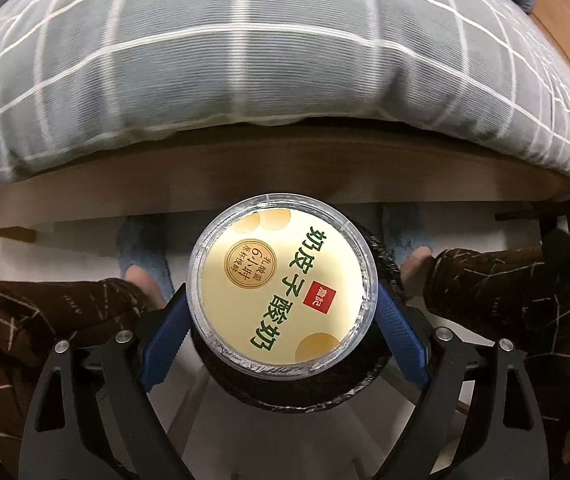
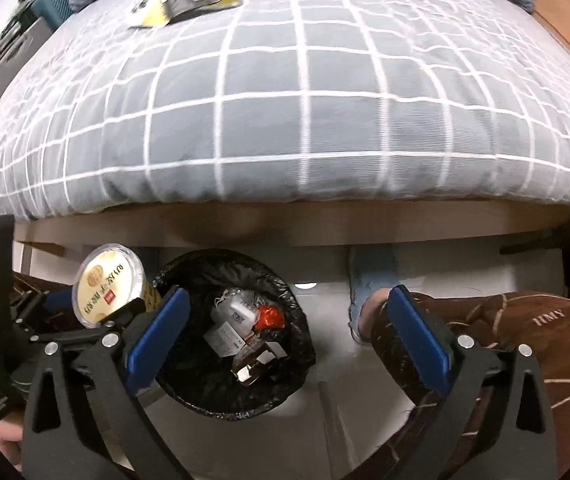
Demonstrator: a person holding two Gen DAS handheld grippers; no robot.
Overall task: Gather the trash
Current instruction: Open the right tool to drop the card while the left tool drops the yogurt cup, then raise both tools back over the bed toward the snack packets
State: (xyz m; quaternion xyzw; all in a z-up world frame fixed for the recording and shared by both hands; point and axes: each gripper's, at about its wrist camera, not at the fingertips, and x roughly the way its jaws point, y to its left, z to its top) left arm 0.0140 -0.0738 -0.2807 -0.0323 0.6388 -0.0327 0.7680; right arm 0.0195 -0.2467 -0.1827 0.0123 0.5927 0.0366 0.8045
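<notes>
The left tool (image 1: 283, 320) held the cup (image 1: 283, 286) tight, over the bin (image 2: 231, 332), at about 10 o'clock of its rim. The right tool (image 2: 285, 332) was wide, holding nothing. Next, probably: let go.

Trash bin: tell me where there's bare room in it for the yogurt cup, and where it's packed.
In the trash bin, bare black liner shows along the left and near sides, bordered by the rim. The middle and right are crowded with wrappers and a red scrap. The left gripper holds the yogurt cup over the bin; the right gripper is open, empty.
</notes>
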